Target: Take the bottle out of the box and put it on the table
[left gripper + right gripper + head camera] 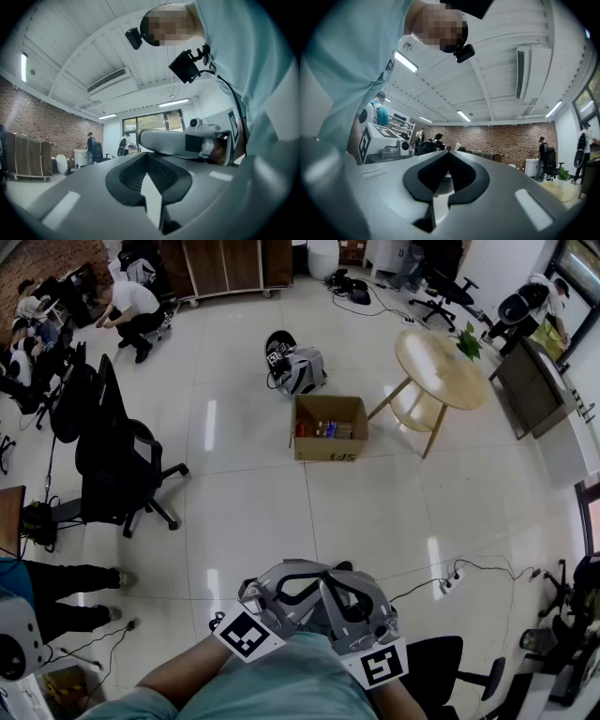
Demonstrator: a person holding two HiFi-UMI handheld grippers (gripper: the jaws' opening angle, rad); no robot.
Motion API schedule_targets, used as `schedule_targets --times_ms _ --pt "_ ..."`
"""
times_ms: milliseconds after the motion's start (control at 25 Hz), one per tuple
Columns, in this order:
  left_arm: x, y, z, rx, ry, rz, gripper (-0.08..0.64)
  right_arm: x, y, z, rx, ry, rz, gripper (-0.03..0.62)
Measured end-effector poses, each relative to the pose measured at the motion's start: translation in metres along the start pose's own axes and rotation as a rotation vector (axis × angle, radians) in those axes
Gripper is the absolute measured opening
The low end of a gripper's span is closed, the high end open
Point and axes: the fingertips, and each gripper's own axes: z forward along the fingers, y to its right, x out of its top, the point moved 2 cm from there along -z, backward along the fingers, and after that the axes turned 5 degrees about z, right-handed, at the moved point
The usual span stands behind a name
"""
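An open cardboard box [330,454] stands on the tiled floor far ahead of me, with several small bottles [328,430] lying inside it. The round wooden table [441,367] stands just right of the box. Both grippers are held close against my chest at the bottom of the head view, far from the box. My left gripper [298,589] [150,187] is shut with nothing in it. My right gripper [352,601] [440,187] is shut and empty too. Each gripper view shows the other gripper close by, and only ceiling and the far room beyond.
A black office chair [112,465] stands left of the way to the box. A grey backpack [298,369] lies behind the box. A power strip with cable [450,579] lies on the floor at right. A plant [467,341] sits on the table. People work at the far left.
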Motion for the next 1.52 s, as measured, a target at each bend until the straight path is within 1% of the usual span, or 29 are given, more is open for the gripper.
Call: schedule_targets --times_ms 120,200,360,440,520,640,720,880,1040,1160,1240,1360,1520 --pt "-0.007 -0.016 0.05 0.001 -0.024 0.052 0.009 -0.01 0.061 -0.004 -0.012 -0.007 0.011 0.0" --pt "-0.01 -0.026 0.083 0.015 -0.044 0.048 0.009 -0.012 0.102 -0.01 -0.015 -0.012 0.016 0.0" --pt "-0.013 -0.044 0.152 0.036 -0.07 0.041 0.009 -0.018 0.178 -0.022 0.011 -0.033 0.001 0.0" --pt "-0.019 -0.053 0.18 0.054 -0.081 0.015 0.009 -0.026 0.208 -0.025 0.037 -0.055 -0.001 0.0" --pt "-0.026 -0.063 0.203 0.068 -0.097 0.006 0.009 -0.033 0.234 -0.022 0.055 -0.059 0.009 0.0" --pt "-0.032 -0.084 0.229 0.069 -0.13 -0.001 0.009 -0.039 0.269 -0.009 0.046 -0.069 0.055 0.0" --pt "-0.036 -0.1 0.241 0.087 -0.135 -0.012 0.009 -0.044 0.286 0.002 0.064 -0.082 0.075 0.0" --pt "-0.053 -0.153 0.259 0.117 -0.124 -0.026 0.009 -0.06 0.318 0.044 0.091 -0.111 0.081 0.0" --pt "-0.07 -0.222 0.272 0.097 -0.112 -0.033 0.009 -0.066 0.356 0.105 0.081 -0.139 0.062 0.0" --pt "-0.071 -0.277 0.284 0.057 -0.032 -0.069 0.009 -0.068 0.387 0.153 0.078 -0.167 0.022 0.0" --pt "-0.071 -0.314 0.291 0.051 0.006 -0.084 0.011 -0.07 0.403 0.185 0.093 -0.174 0.009 0.0" --pt "-0.078 -0.357 0.303 0.052 0.008 -0.065 0.009 -0.077 0.423 0.222 0.116 -0.188 -0.007 0.006" --pt "-0.096 -0.396 0.331 0.071 -0.044 -0.09 0.039 -0.091 0.465 0.248 0.136 -0.199 0.016 0.009"
